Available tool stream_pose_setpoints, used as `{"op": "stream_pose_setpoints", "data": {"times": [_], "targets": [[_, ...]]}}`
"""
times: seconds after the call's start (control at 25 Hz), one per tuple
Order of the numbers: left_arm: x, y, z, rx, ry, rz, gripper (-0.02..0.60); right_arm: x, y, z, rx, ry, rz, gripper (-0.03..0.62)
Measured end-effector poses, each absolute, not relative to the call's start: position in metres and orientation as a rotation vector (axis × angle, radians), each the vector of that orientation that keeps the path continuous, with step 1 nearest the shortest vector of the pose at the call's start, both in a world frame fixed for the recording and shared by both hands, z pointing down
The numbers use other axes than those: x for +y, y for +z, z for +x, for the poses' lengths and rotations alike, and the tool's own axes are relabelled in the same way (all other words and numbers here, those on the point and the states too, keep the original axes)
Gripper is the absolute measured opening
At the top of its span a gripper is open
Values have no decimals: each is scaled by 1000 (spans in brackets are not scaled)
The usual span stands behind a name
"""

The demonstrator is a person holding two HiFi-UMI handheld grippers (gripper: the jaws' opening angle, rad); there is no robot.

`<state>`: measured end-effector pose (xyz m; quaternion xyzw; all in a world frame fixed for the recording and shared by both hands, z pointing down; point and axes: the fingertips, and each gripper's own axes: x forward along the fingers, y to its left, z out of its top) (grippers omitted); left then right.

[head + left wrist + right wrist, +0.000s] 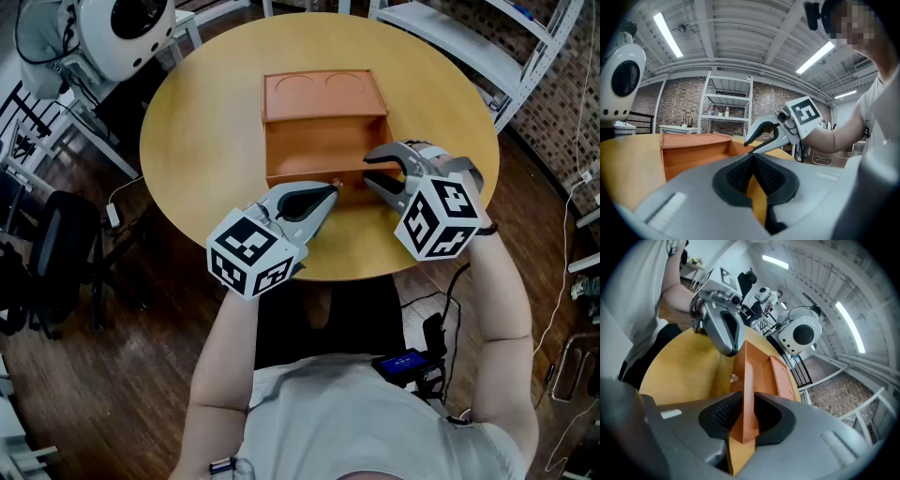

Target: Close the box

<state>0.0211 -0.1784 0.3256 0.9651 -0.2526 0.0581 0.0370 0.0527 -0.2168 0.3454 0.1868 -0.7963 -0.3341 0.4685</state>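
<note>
The right gripper (743,405) has its jaws spread, with the front right corner of the orange box (319,148) standing up between them; one pad sits close against the wall, and there is a gap on the other side. The left gripper (751,159) has its jaws pressed together at the tips with nothing in them, and it points at the small knob (337,185) on the box's front wall, just short of it. The box sits open near the middle of the round wooden worktop (202,141), its lid (323,92) tipped back on the far side. A metal shelving rack (487,47) stands beyond the worktop, and a white rounded machine (117,33) is off to the left.
</note>
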Motion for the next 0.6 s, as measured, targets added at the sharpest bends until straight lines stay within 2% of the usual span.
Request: {"op": "stream_pose_setpoints", "data": {"times": [0.6], "targets": [[-180, 323, 25, -774, 181, 2962, 0, -236, 355, 56, -1761, -979, 495, 88]]}}
